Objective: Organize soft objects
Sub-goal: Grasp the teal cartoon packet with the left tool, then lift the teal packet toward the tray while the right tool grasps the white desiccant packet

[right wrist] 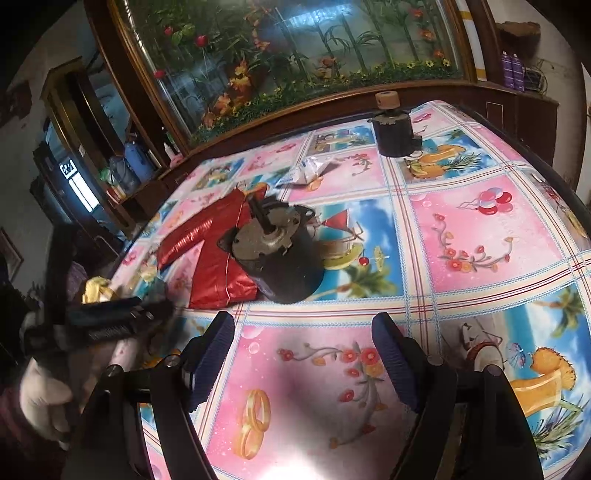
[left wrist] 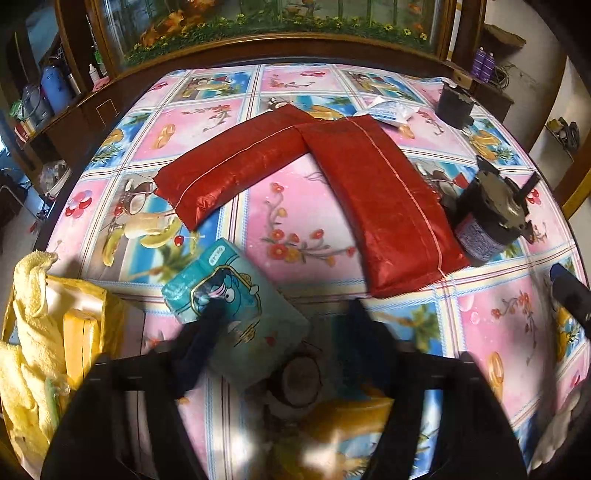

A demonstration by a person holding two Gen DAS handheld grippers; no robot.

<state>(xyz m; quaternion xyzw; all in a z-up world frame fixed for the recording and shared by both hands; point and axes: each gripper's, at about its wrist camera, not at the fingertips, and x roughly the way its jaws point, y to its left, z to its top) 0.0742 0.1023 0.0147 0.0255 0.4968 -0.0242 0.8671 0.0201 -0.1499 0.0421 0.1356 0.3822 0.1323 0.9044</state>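
A teal tissue packet (left wrist: pixel 236 317) with a cartoon print lies on the patterned cloth near the front left edge. My left gripper (left wrist: pixel 284 310) is right over it, its fingers blurred. The left finger (left wrist: pixel 207 332) overlaps the packet's top, while the right finger (left wrist: pixel 360 332) stands a little off its corner. Two red shiny cushions (left wrist: pixel 229 162) (left wrist: pixel 388 199) lie in a V across the middle, and a small white sachet (left wrist: pixel 391 110) lies behind them. My right gripper (right wrist: pixel 304 321) hovers open over bare cloth with nothing between its fingers.
A yellow towel (left wrist: pixel 33 332) hangs over a box at the left edge. A black motor (left wrist: pixel 491 210) stands against the right cushion and another dark motor (left wrist: pixel 452 105) stands at the far right. A wooden cabinet with painted glass (left wrist: pixel 280 22) borders the far side.
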